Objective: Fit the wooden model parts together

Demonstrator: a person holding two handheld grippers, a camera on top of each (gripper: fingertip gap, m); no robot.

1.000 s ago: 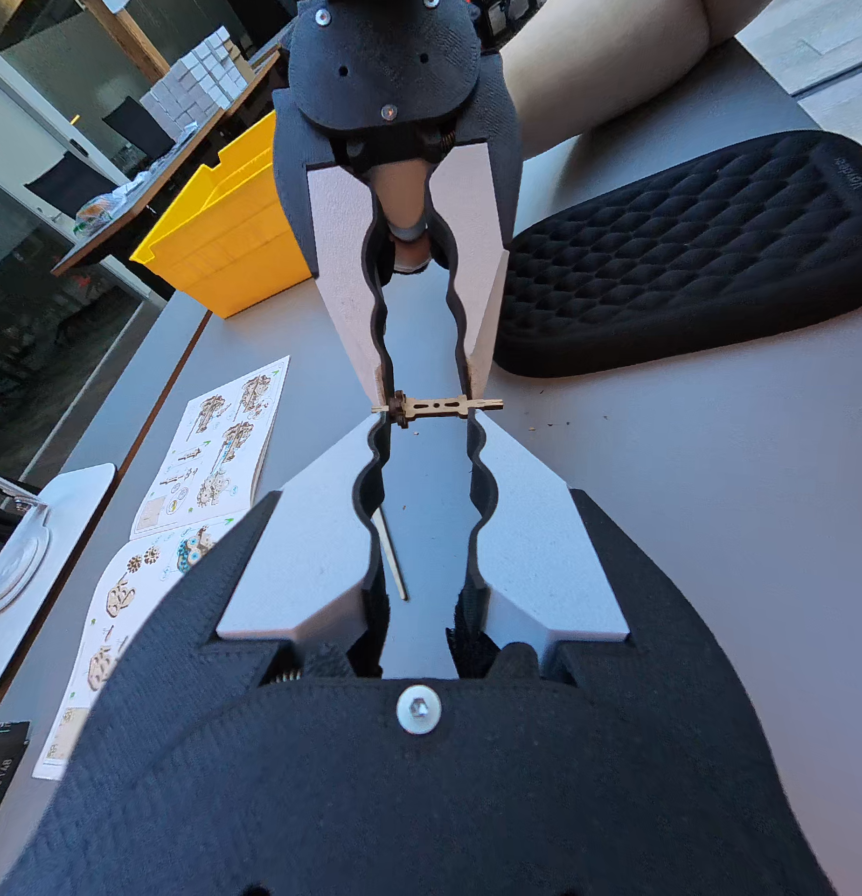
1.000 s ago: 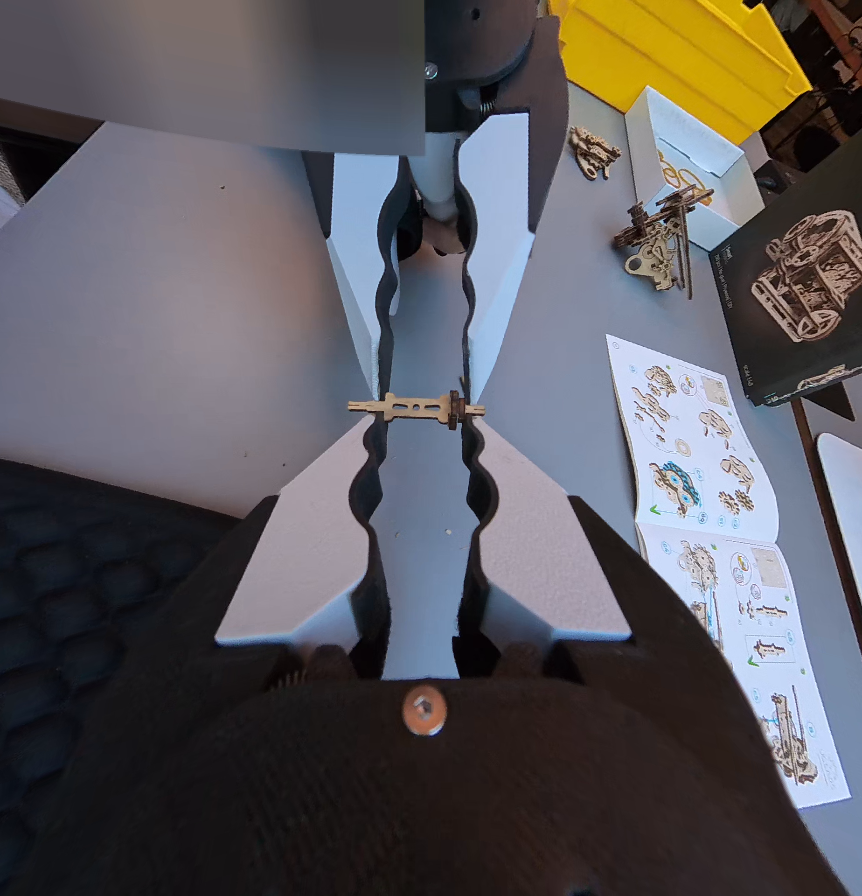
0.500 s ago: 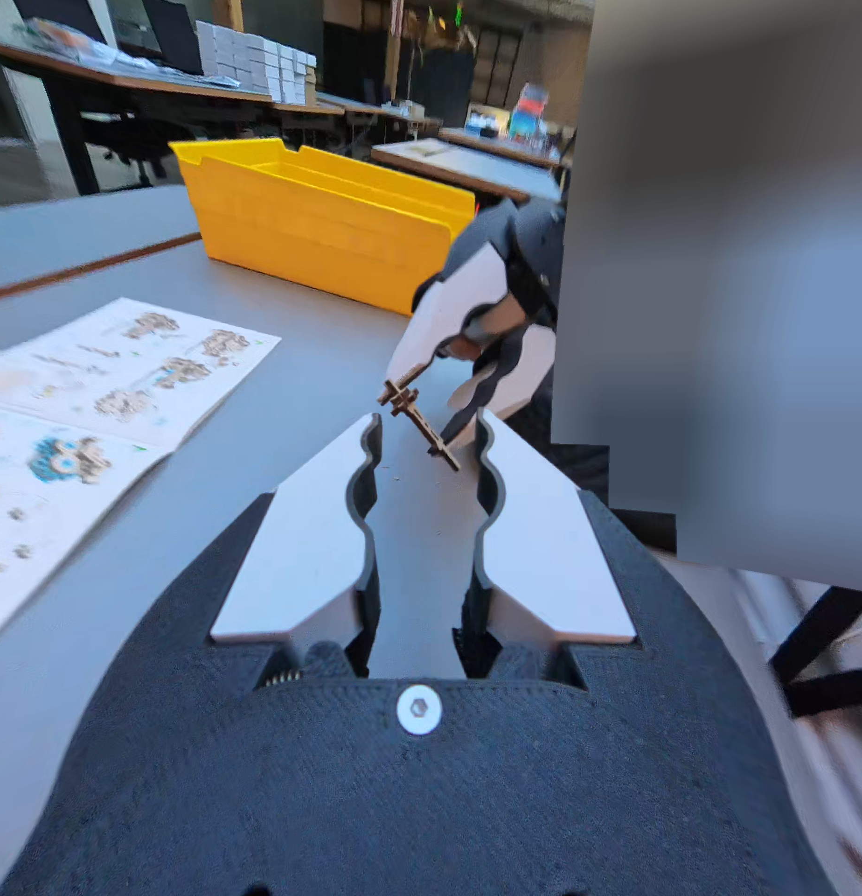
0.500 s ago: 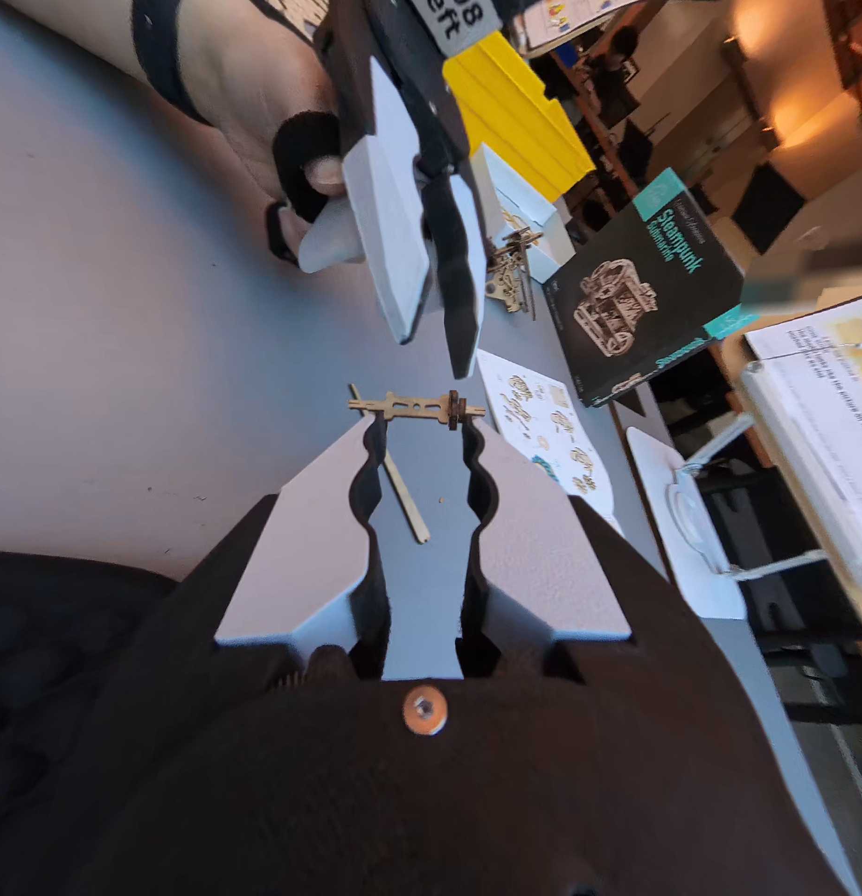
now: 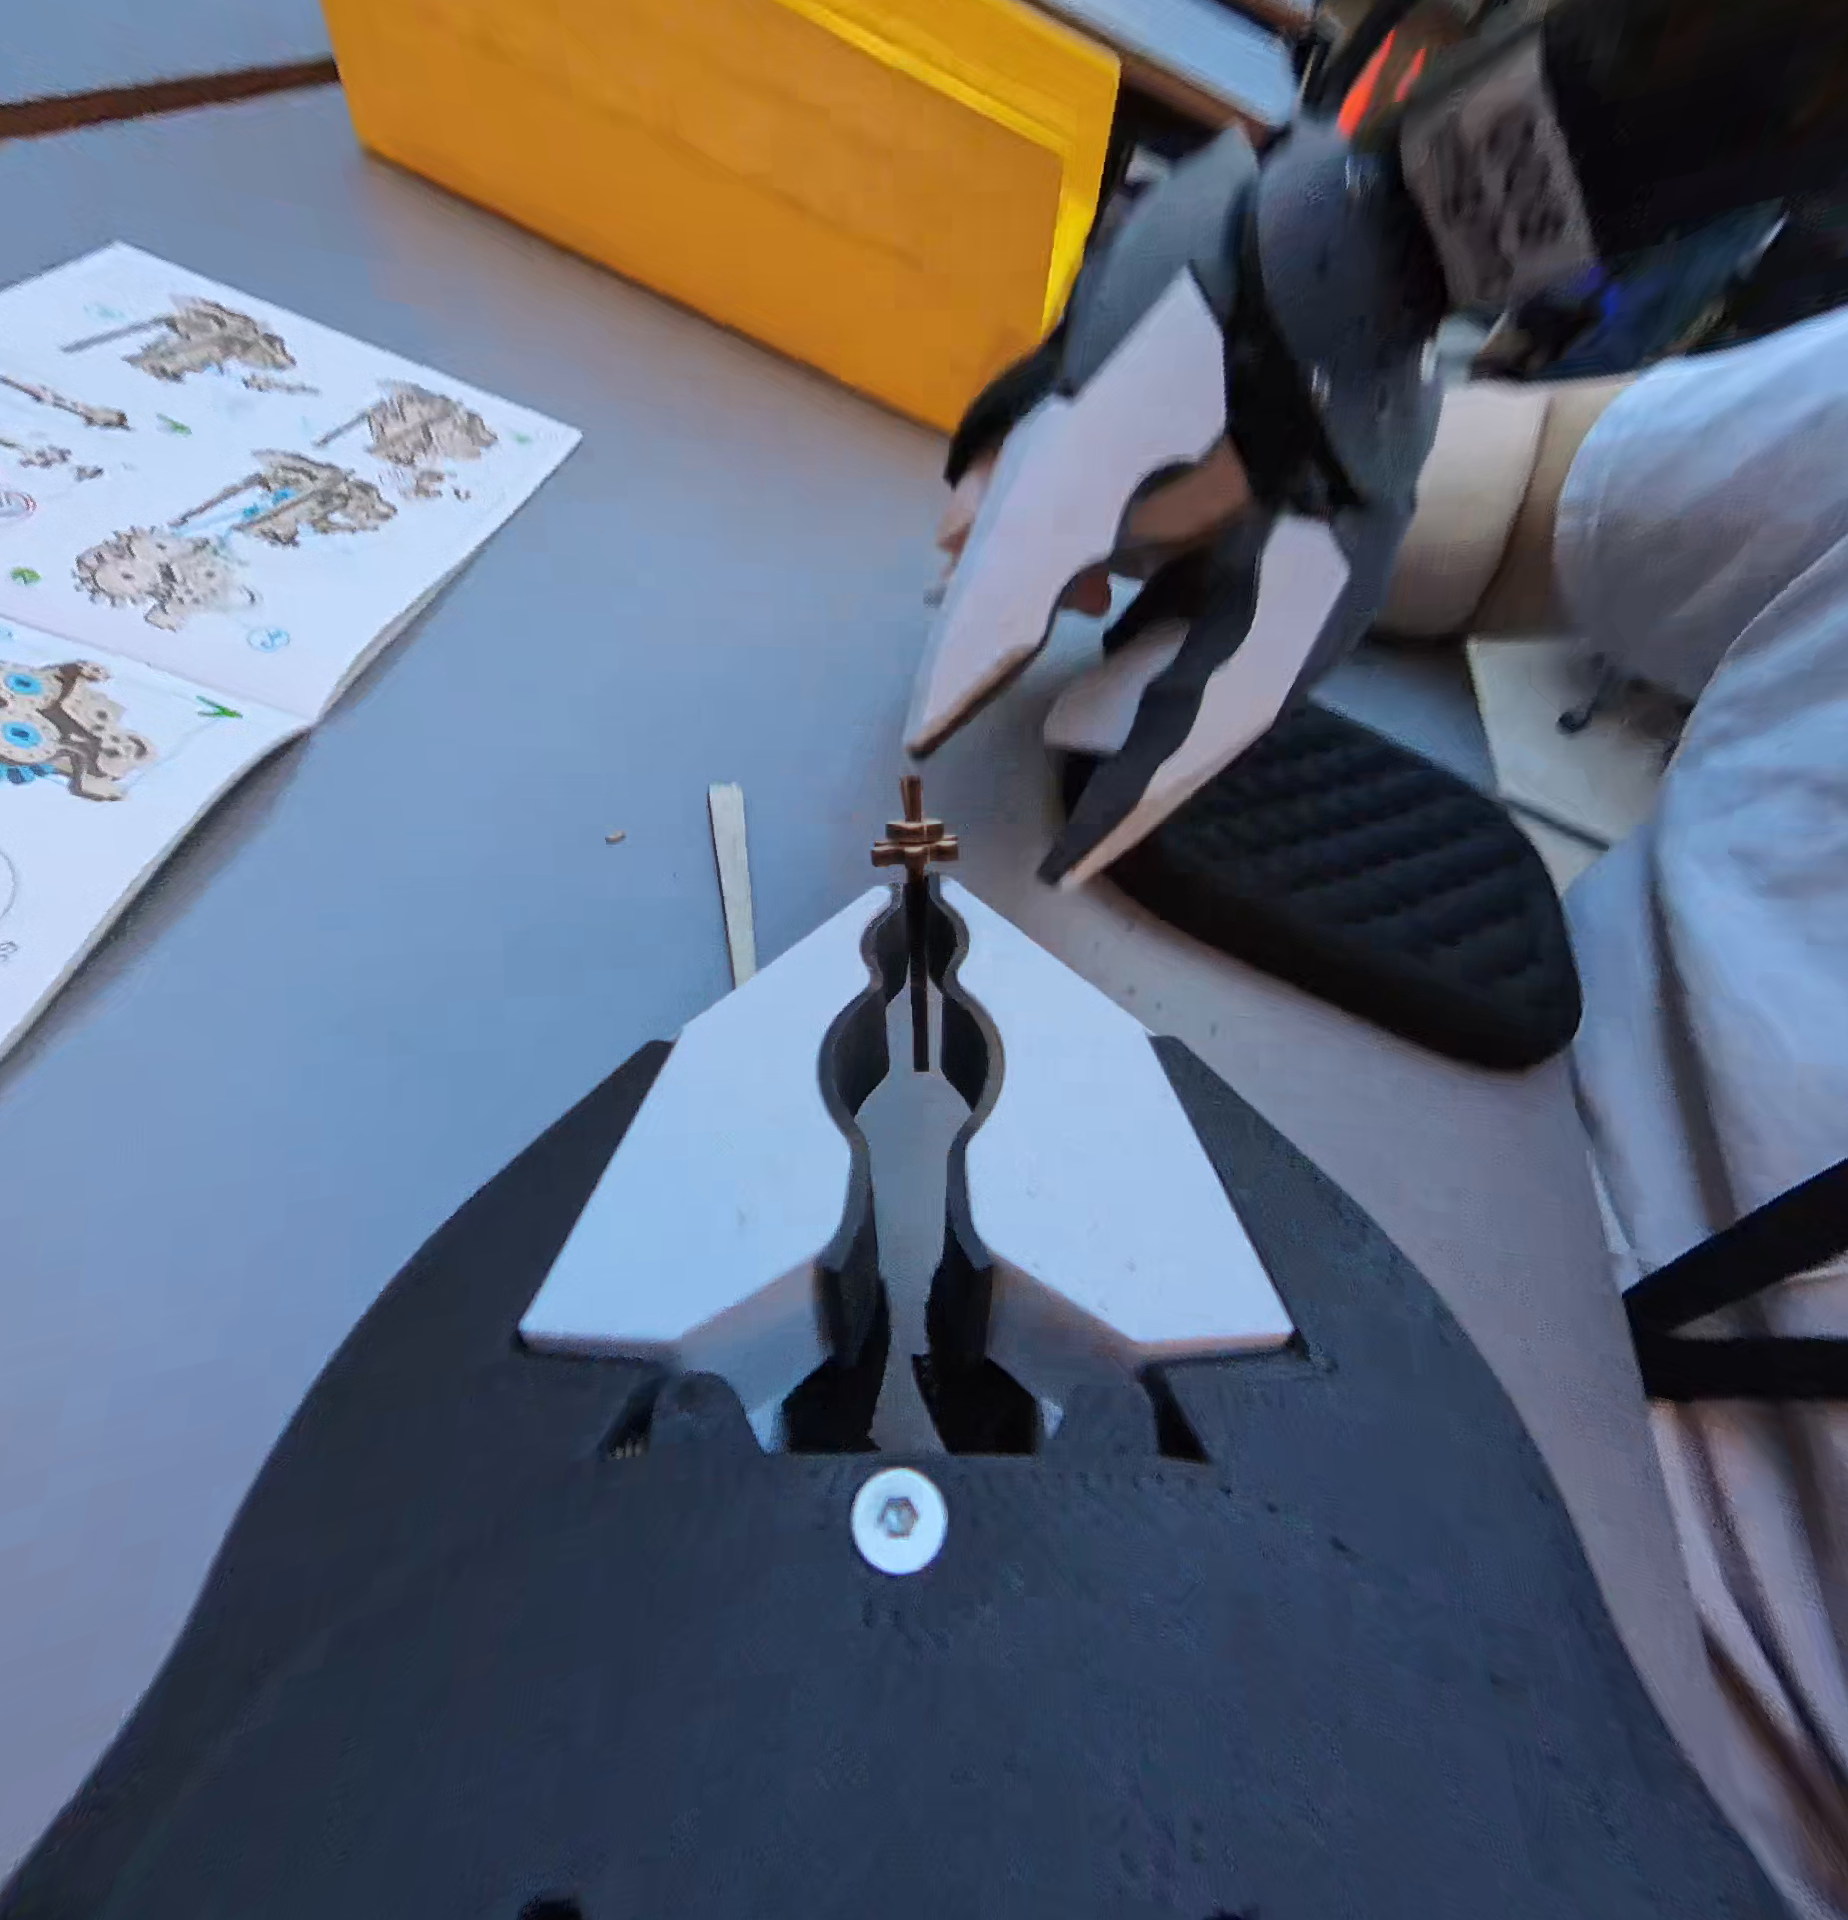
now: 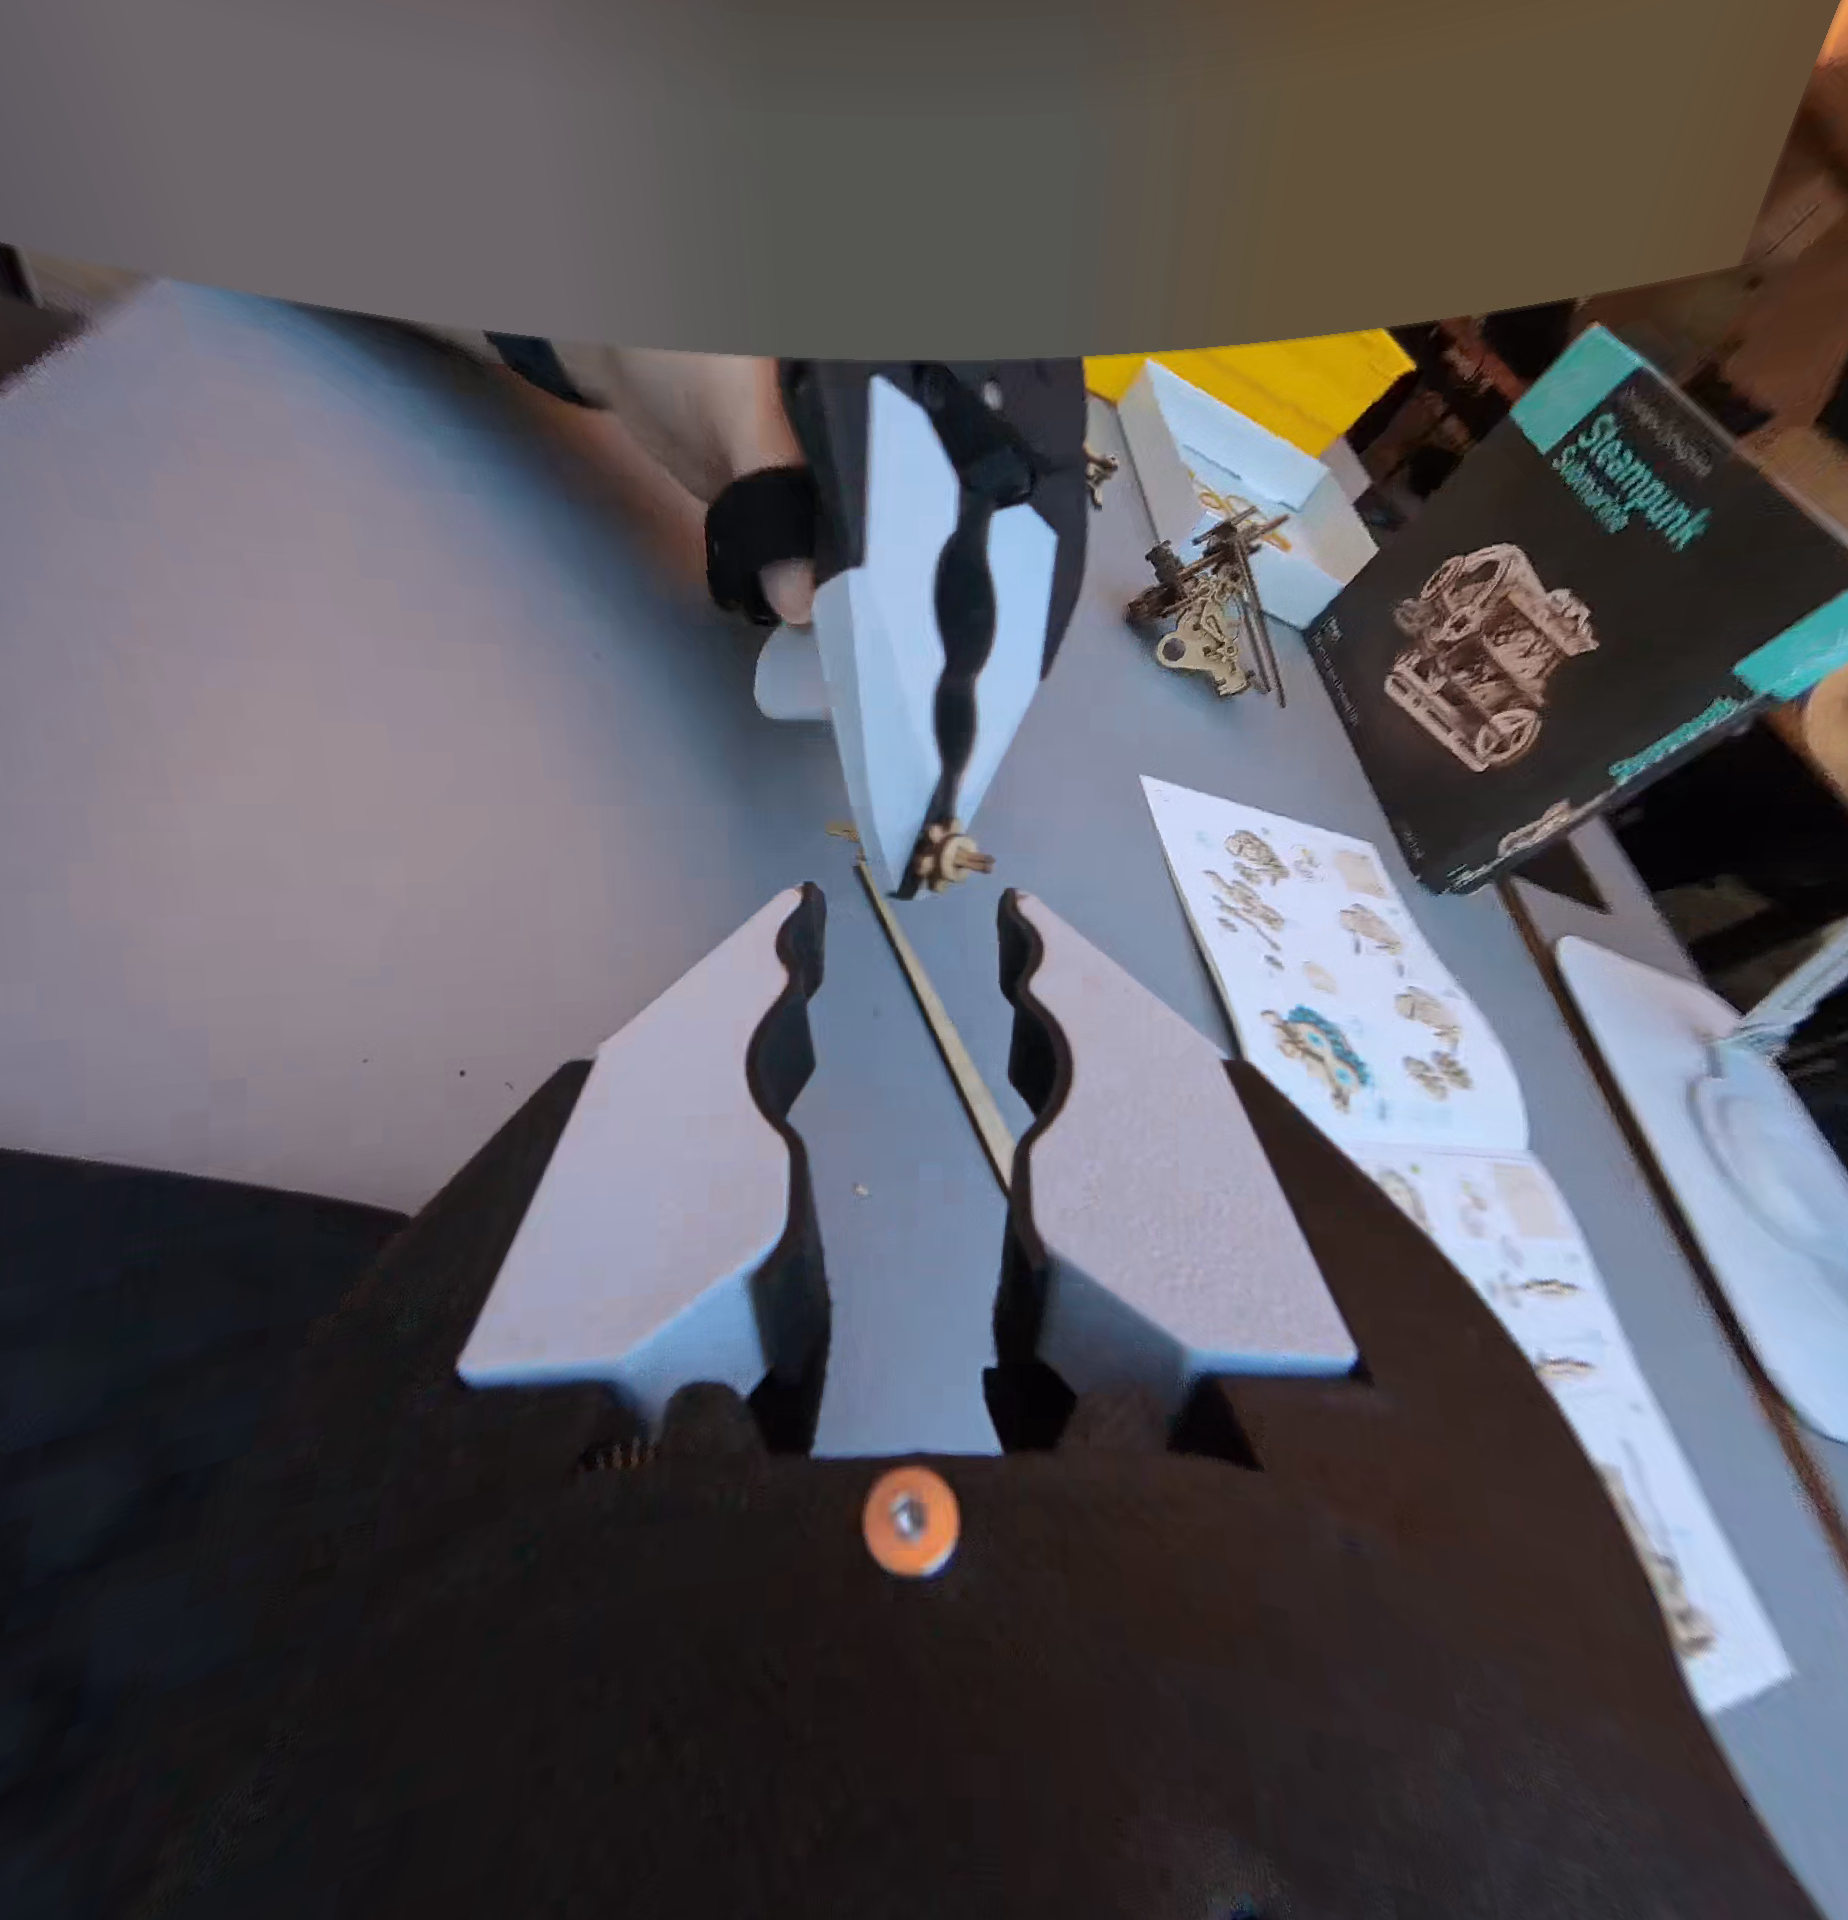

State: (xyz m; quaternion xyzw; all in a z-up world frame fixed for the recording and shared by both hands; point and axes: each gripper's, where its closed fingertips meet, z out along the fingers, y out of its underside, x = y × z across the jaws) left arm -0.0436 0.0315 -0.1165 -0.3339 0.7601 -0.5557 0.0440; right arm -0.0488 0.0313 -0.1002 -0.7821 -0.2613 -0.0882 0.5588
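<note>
The wooden axle (image 5: pixel 912 914), which the right gripper (image 6: pixel 909 904) pinched across its tips half a second ago, now sits in the left gripper (image 5: pixel 912 894), pressed together on its shaft so the small cross-shaped collar sticks out beyond the tips. The right gripper is spread and empty, drawn back a little above the table (image 5: pixel 484 935). That reads as a finished handover: the right gripper is free, probably to fetch the next part, perhaps the thin wooden stick (image 6: pixel 941 1029) lying flat on the table under its open fingers. The left view shows the axle's shaft running back between the pads and the stick (image 5: pixel 731 883) just left of the fingers, plus the yellow bin (image 5: pixel 712 197) and black pad (image 5: pixel 1346 894). Only the right view shows the axle end-on (image 6: pixel 946 857), the half-built model (image 6: pixel 1206 613), the kit box (image 6: pixel 1585 613) and the full booklet (image 6: pixel 1346 997).
</note>
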